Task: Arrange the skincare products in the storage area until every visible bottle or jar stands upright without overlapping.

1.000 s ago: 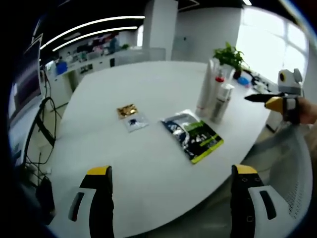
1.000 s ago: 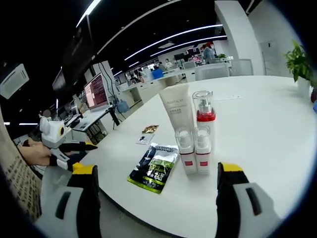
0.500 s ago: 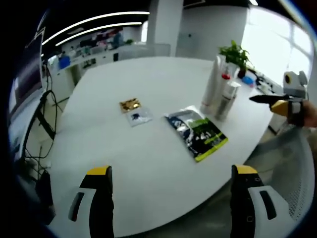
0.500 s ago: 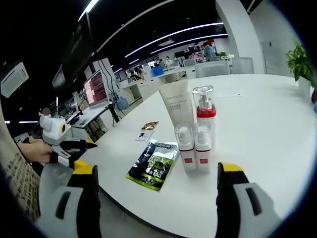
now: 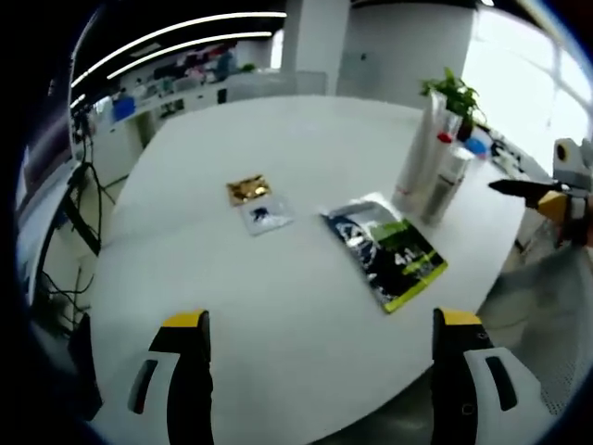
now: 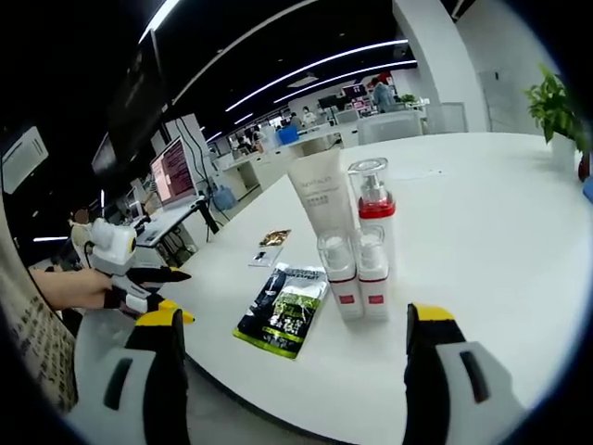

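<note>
in the left gripper view my left hand-held gripper [image 5: 320,371] hangs over the near edge of the white counter [image 5: 278,176], jaws spread wide and released, nothing between them. taking the dark and green sachet [image 5: 387,251] lying flat on the counter as my landmark: beyond it and to its right stands the cluster of skincare products, a tall white tube [image 5: 419,156] and a pump bottle with a red collar [image 5: 443,165], upright and packed close so that i cannot tell whether they touch. to the left of the sachet lie two small packets just beside each other, a gold packet [image 5: 247,189] and a clear packet with a dark print [image 5: 265,217]. a potted plant [image 5: 454,95] stands behind the products. right of the sachet, off the counter edge, my right hand-held gripper [image 5: 542,192] comes in, pointing toward the products.

in the right gripper view my right hand-held gripper [image 6: 292,371] is also unclenched, jaws far apart and empty, held short of the counter [image 6: 463,213]. right of the sachet [image 6: 283,309] stand two small bottles with red labels [image 6: 357,273] side by side, upright, and directly behind them the white tube [image 6: 320,192] and the red-collared pump bottle [image 6: 373,206], also upright. the two small packets [image 6: 269,247] lie beyond the sachet. left of it, off the counter, a hand [image 6: 79,289] holds my left hand-held gripper [image 6: 153,278].
</note>
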